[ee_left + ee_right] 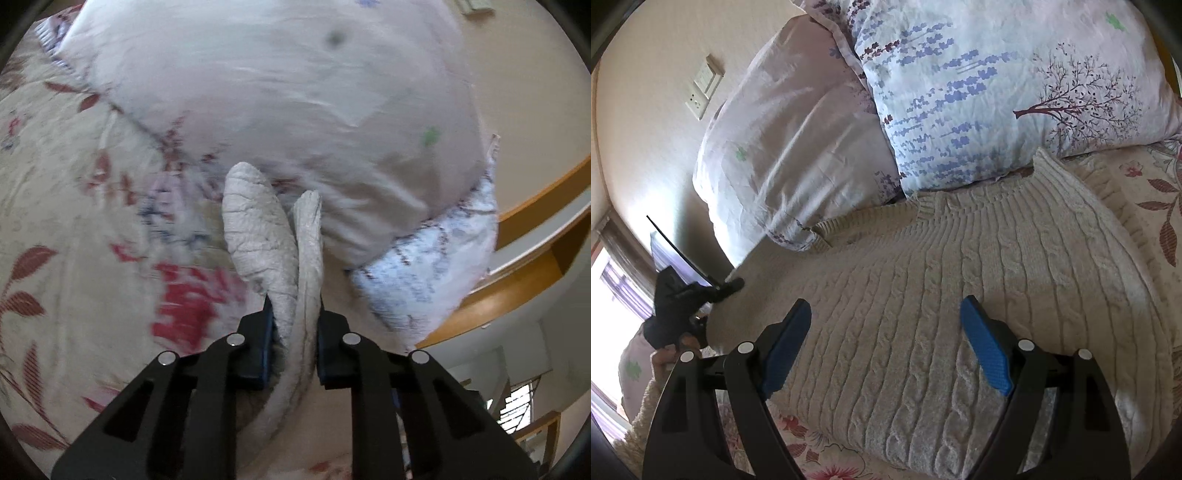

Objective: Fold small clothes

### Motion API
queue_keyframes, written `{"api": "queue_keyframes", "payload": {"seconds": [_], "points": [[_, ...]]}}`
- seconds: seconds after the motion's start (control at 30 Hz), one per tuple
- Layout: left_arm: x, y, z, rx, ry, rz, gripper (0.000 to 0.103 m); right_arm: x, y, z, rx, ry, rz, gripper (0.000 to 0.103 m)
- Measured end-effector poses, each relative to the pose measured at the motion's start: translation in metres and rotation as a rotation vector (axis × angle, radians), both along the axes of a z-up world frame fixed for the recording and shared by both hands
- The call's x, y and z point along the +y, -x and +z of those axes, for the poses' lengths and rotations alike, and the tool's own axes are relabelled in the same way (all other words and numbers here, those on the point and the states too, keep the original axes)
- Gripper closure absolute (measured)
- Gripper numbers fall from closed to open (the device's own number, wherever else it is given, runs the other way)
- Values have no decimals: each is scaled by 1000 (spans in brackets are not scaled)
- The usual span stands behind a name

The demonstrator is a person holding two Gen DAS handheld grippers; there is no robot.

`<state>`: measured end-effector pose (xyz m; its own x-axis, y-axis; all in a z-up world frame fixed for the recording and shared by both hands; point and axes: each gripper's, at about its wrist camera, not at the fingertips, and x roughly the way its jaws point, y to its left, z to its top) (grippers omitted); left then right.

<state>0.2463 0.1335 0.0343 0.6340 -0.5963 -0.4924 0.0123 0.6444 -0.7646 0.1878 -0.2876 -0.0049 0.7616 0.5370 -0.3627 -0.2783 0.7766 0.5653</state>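
Left gripper [293, 314] angled downward over the bed, jaws nearly closed and clamped on a bunched fold of cream knit fabric [266, 236] that sticks out past the fingertips in two lobes; a strip of the same fabric trails back under the gripper toward the camera. Blue pads [266, 332] press the cloth from both sides. In the right wrist view the left gripper shows as a dark shape at the sweater's far left edge [679, 299], with part of the person's hand [670, 356] below it, fuzzy cream sleeve [646, 417] at the wrist. Right gripper [886, 321] tilted down over the sweater, jaws spread wide, nothing between the blue pads [986, 350], not gripping; whether the tips touch the knit, cannot tell. Surface is a bed with a beige floral bedspread [55, 192], red leaves and flowers printed on it. Two pillows at the head: a pale pink one [790, 147] and a light blue one with lavender sprigs and a tree print [979, 92], overlapping. Cream wall behind with a switch plate [705, 86]; wooden headboard edge [535, 206] visible in the left view, bright window [613, 295] at the side. Cream cable-knit sweater [960, 258] lies flat on the bedspread, collar toward the pillows and touching the blue one, spread directly beneath the right gripper. Left view blurred.
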Motion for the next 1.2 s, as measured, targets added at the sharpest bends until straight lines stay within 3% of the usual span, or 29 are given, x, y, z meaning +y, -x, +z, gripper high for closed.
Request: {"api": "queue_keyframes", "payload": {"seconds": [0.27, 0.43, 0.63, 0.77, 0.83, 0.9, 0.97, 1.07, 1.2], "points": [[-51, 1, 22, -54, 112, -82, 87, -1, 3, 3, -22, 14, -12, 19], [-95, -3, 22, -58, 156, -156, 87, -2, 3, 4, -29, 22, -21, 19], [-156, -6, -7, 4, 132, -251, 87, -10, 3, 4, -32, 5, -59, 19], [-174, -6, -15, 14, 63, -286, 84, -16, 3, 1, -25, -18, -83, 19], [-178, -6, -9, 1, 70, -319, 72, -16, 2, -1, -21, -21, -87, 19], [-172, -1, -2, -29, 129, -368, 59, -16, 3, -1, -22, -18, -93, 19], [-157, 8, 1, -54, 151, -361, 47, -19, 4, 0, -25, -28, -105, 19], [-134, 18, 10, -104, 83, -274, 38, -24, 7, 5, -9, -97, -63, 19], [-106, 20, 7, -111, -126, -132, 33, -17, -3, 16, 69, -127, 23, 24]]}}
